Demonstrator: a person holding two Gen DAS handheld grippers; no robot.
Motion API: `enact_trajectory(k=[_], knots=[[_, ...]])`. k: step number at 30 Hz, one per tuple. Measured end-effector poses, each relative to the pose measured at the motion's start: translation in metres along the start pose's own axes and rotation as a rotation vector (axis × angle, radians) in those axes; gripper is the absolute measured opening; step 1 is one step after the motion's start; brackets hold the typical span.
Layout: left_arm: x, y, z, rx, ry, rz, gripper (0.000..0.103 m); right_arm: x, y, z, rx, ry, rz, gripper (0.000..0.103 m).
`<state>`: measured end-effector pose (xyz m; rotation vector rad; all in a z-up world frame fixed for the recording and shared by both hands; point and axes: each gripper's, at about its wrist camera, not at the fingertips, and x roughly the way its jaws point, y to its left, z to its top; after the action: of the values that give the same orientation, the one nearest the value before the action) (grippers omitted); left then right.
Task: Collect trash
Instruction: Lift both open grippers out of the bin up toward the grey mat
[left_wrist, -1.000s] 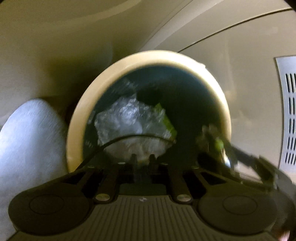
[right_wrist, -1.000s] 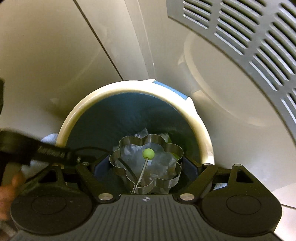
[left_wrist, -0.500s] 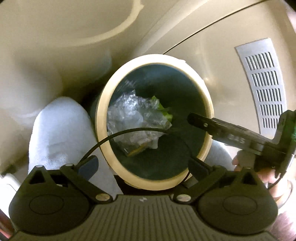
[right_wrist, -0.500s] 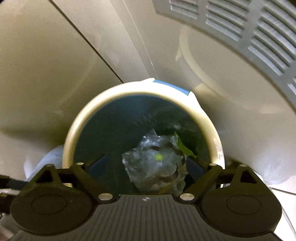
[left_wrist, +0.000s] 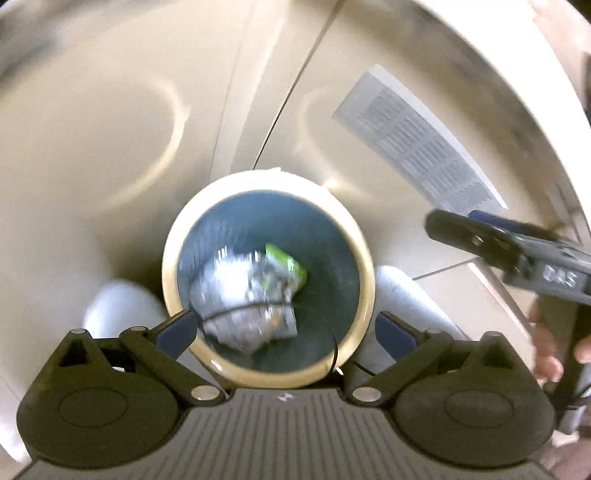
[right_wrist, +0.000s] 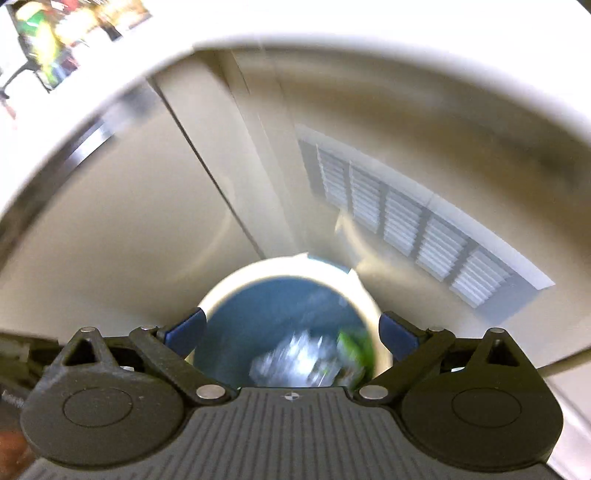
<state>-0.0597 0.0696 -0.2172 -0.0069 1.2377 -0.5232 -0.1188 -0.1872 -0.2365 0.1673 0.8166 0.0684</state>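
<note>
Basically cabinet fronts (left_wrist: 110, 155) fill the background, a slatted vent panel (left_wrist: 417, 144) set into them up and right of the bin. Trash bin (left_wrist: 356, 236), cream rim and dark blue inside, stands on the floor just below those fronts, seen from above in both wrist views. Two white rounded shapes flank the bin left and right; can't tell what they are.

Trash sits at the bottom of the bin: crumpled clear plastic (left_wrist: 236, 295) with a green scrap (left_wrist: 286, 264) touching its upper right edge. A thin dark wire arcs across the plastic; its ends aren't clear.

Left gripper (left_wrist: 284, 328) hangs above the bin's near rim, fingers spread wide, nothing between them; its jaws have just been opening. Right gripper (right_wrist: 291, 330) also above the bin, fingers wide apart and empty, jaws likewise just been opening; it shows in the left view off to the right of the bin, a hand (left_wrist: 546, 347) on its handle.

Judgement: drop looks done, both loads in the bin. To do this step well, lift both grippers straight clear of the rim, keep jaws apart so nothing snags, watch that wire, then go for whatever trash is left, which these views don't show.
</note>
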Motion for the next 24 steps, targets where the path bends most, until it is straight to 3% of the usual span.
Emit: enact_trajectory(k=[5,15,24], knots=[[-0.038,-0.031,-0.009,0.121,-0.145,0.059,0.103,-0.047,0.012,-0.013,-0.048,-0.101,-0.01,0.101],[-0.088,-0.075,-0.033,0.314,-0.373,0.206,0.103,-0.081,0.019,-0.019,-0.094,-0.207,-0.016,0.101],[-0.1,-0.082,-0.037,0.361,-0.402,0.231,0.103,-0.093,0.027,-0.022,-0.139,-0.234,-0.016,0.101]])
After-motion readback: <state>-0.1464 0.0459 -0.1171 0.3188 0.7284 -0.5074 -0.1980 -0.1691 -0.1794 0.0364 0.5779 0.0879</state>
